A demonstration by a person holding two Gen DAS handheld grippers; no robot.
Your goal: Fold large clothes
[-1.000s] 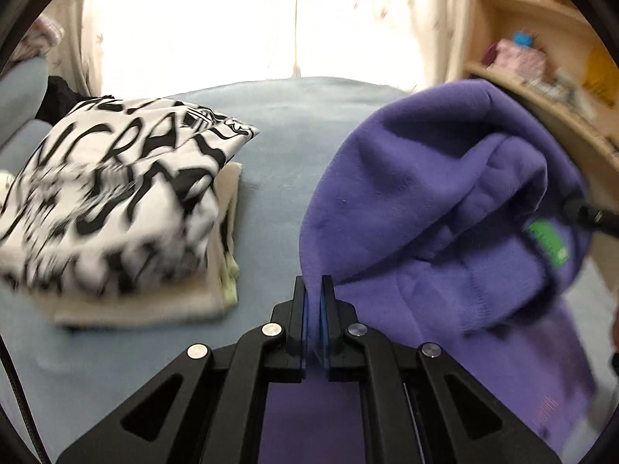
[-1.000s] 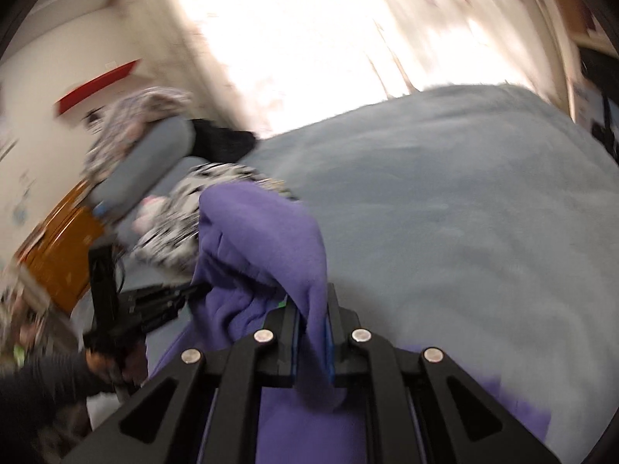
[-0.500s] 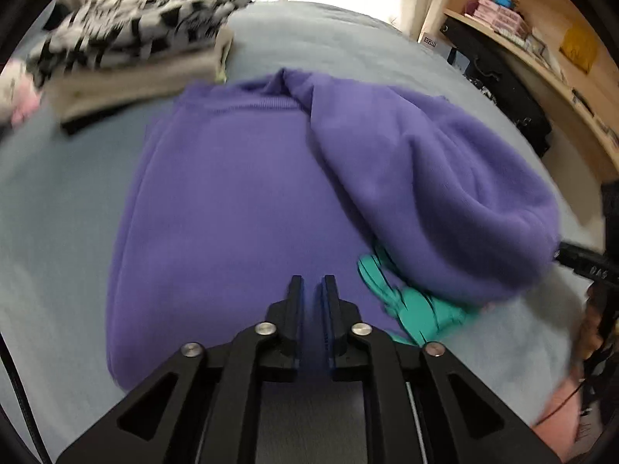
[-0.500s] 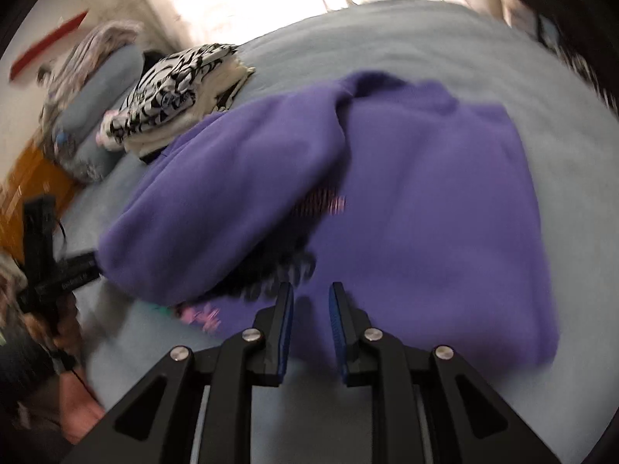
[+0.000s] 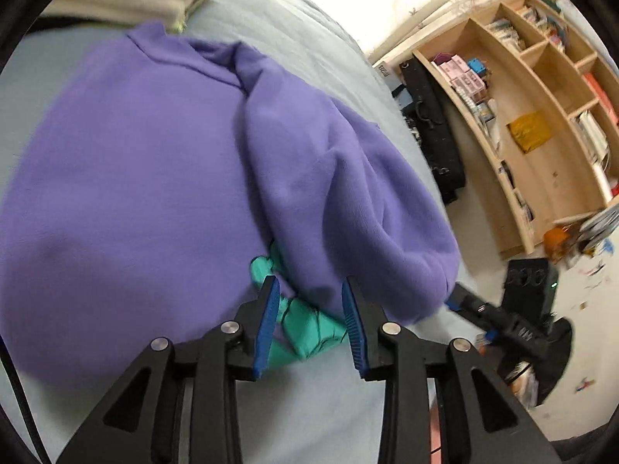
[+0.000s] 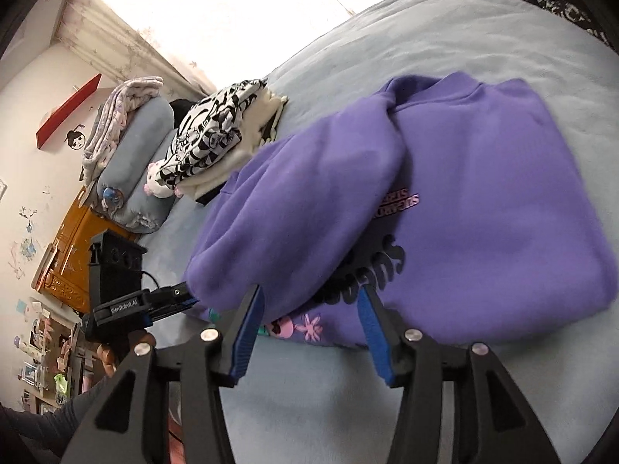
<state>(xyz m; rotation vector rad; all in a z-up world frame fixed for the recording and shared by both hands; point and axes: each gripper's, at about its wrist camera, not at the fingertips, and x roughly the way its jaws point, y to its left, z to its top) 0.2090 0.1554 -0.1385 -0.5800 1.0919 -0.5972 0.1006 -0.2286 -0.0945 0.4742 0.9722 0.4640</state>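
A purple sweatshirt (image 5: 127,178) lies on the light blue bed, also in the right wrist view (image 6: 483,208), with one side folded over itself into a thick roll (image 5: 340,201). Teal print (image 5: 305,324) and black lettering (image 6: 367,274) show at its near hem. My left gripper (image 5: 310,323) is open and empty, just above the near hem. My right gripper (image 6: 309,334) is open and empty, at the near hem beside the folded part. Each gripper shows in the other's view, the right one (image 5: 499,317) and the left one (image 6: 131,305).
A stack of folded clothes with a black-and-white top (image 6: 216,131) lies at the far side of the bed (image 6: 445,34). Pillows (image 6: 135,170) lie beyond it. A wooden bookshelf (image 5: 541,116) and a black case (image 5: 433,131) stand beside the bed.
Both grippers let go of the purple sweatshirt and opened. The sweatshirt dropped from held up to lying on the bed. Both grippers drew back toward its near hem.
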